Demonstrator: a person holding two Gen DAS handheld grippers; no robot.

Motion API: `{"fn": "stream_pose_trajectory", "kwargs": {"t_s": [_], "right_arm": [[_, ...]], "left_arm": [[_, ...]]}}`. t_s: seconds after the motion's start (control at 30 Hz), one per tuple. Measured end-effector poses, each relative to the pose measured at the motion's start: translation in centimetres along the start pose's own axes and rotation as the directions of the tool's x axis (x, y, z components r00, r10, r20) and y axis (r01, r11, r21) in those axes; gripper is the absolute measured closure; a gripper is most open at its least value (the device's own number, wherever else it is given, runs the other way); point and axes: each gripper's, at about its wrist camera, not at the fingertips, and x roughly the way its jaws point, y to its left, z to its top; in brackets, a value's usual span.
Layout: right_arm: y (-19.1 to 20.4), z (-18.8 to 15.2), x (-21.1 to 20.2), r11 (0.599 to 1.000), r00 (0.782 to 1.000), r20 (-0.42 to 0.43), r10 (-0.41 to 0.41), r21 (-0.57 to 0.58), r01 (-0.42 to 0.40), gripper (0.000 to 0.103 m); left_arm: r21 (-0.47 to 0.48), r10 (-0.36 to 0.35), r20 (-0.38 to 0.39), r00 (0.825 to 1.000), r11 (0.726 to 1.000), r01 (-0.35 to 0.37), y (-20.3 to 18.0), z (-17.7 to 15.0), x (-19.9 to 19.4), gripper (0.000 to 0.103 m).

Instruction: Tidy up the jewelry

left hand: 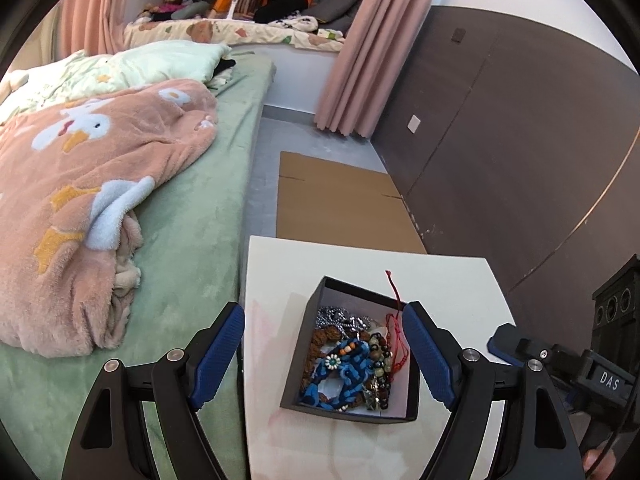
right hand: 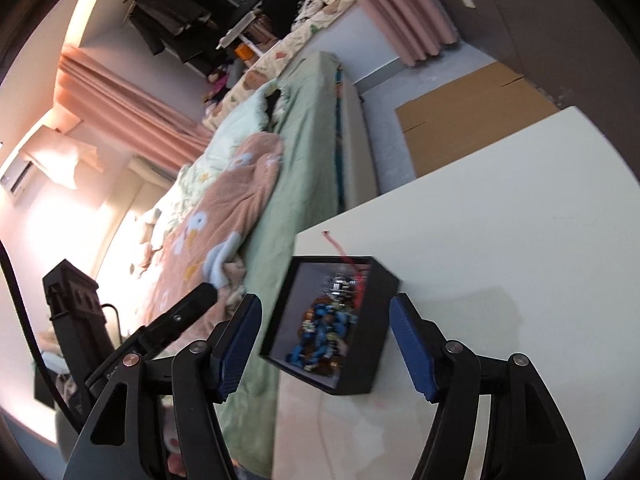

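Note:
A small black box (left hand: 296,368) with a white inside stands on a white table (left hand: 272,320). It holds a tangle of jewelry (left hand: 352,364): blue beaded pieces, brown and dark bead bracelets, a silver chain, and a red cord (left hand: 394,286) trailing over its far rim. My left gripper (left hand: 324,356) is open, its blue pads either side of the box and above it. My right gripper (right hand: 324,344) is open too, with the box (right hand: 372,344) between its fingers in the right wrist view. The other gripper shows at the right edge (left hand: 560,364).
A bed (left hand: 192,240) with a green sheet and a pink duck blanket (left hand: 80,184) runs along the table's left side. Flat cardboard (left hand: 340,200) lies on the floor beyond the table. A brown panelled wall (left hand: 520,140) is on the right.

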Motion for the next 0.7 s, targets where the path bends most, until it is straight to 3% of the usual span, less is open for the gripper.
{"fn": "stream_pose_trajectory", "kwargs": {"t_s": [0.4,0.57,0.67,0.7], "right_arm": [[-1.4,0.0,-4.5,0.986,0.985,0.057,-0.165,-0.015,0.166,0.036],[-2.2,0.0,-6.0,0.977,0.976,0.061,-0.209,-0.025,0.211,0.035],[-2.5,-0.1,-6.7,0.976,0.975,0.059,-0.214,-0.036,0.216,0.023],[-2.5,-0.2,-7.1,0.974,0.973,0.066,-0.22,-0.047,0.223,0.013]], "left_arm": [[0.062,0.047,0.044,0.998,0.997,-0.049,-3.0,-2.0,-1.1,0.021],[0.058,0.042,0.086,0.995,0.997,-0.047,-4.0,-2.7,-2.0,0.004],[0.054,0.066,0.104,0.992,0.996,-0.072,-4.8,-3.3,-2.2,0.003],[0.051,0.067,0.111,0.992,0.996,-0.073,-5.0,-3.5,-2.3,0.003]]}}
